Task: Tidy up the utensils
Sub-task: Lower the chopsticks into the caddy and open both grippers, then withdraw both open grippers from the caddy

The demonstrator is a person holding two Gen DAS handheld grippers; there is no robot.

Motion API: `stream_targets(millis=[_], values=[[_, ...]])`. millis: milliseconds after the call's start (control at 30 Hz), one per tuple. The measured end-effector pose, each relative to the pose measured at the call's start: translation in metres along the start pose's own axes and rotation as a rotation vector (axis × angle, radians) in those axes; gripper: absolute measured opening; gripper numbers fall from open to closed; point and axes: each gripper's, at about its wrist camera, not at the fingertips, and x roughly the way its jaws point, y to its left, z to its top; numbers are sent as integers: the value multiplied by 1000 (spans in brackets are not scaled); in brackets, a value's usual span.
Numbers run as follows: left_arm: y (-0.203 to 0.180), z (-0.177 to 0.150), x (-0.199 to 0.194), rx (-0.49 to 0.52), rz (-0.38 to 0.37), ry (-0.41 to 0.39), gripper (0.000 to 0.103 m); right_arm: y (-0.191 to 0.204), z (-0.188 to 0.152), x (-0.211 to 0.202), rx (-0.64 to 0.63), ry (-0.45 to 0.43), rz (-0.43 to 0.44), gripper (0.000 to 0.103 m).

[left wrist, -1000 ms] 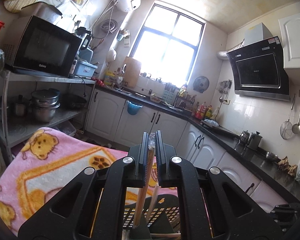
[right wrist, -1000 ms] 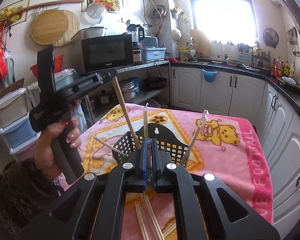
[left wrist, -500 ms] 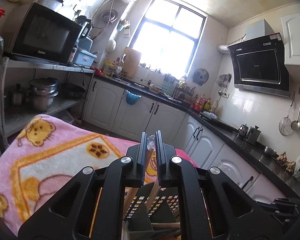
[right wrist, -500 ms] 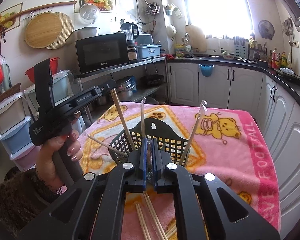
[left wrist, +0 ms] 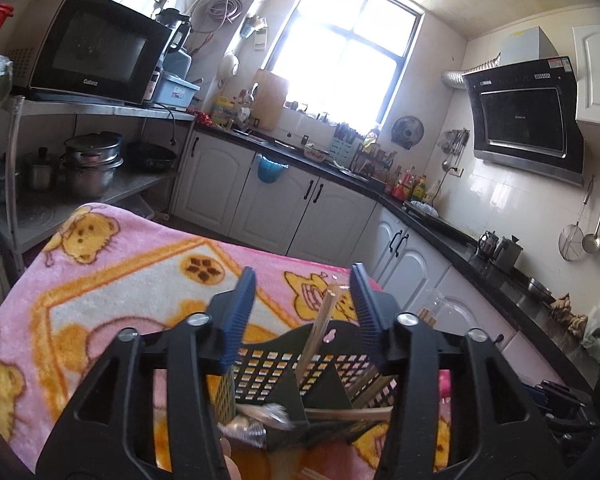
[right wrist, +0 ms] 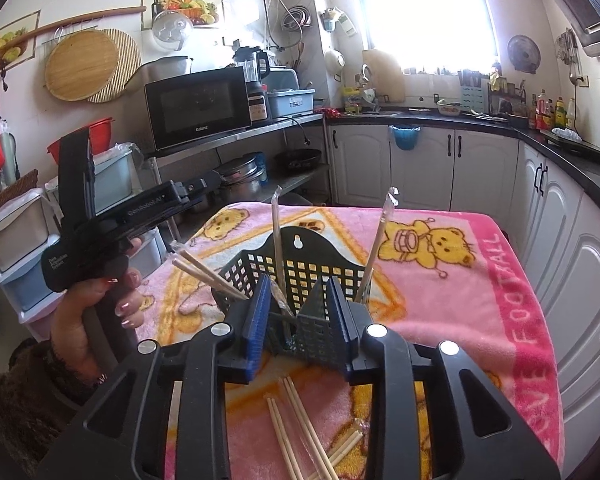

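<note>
**Both grippers let go over the basket**

Since a second ago both sets of jaws have parted: they were pinched on wrapped chopsticks, and now they are opening with nothing pressed between the pads. The left gripper [left wrist: 302, 312] hangs just above the black mesh basket [right wrist: 300, 264], and a wooden chopstick [left wrist: 318, 334] stands free in the gap, leaning on the basket and touching neither pad. The right gripper [right wrist: 298, 312] sits at the basket's near wall; a wrapped chopstick [right wrist: 277, 240] rises upright just beyond it, released into the left compartment, I think, though the divider hides its foot.

What comes next turns on the loose chopsticks [right wrist: 300, 420] lying on the pink blanket [right wrist: 480, 280]. They lie directly below and behind the right jaws, nearer the person than the basket, flat, with their long axes running roughly away from the person toward the basket. The right hand is clearly the closer one. Another pair [right wrist: 204, 270] pokes out of the basket's left side, tilted toward the left hand [right wrist: 96, 300].
</note>
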Motion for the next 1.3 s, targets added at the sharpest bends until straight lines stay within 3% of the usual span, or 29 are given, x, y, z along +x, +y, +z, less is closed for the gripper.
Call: stream_targets(millis=[300,500,933,1300], values=[[3,-5,-15,-12,9,45,74,-3,-14,-5,8,14,-17,35],[0,-8,-30,-5,9,56,87,-3,-20,-9,14,12,-31,42],[-6,-22,-52,12,2,72,92,4,-27,-21,2,-17,-21,52],[-1,-30,-71,-4,10,66,92,11,-33,-28,-6,-27,-23,52]])
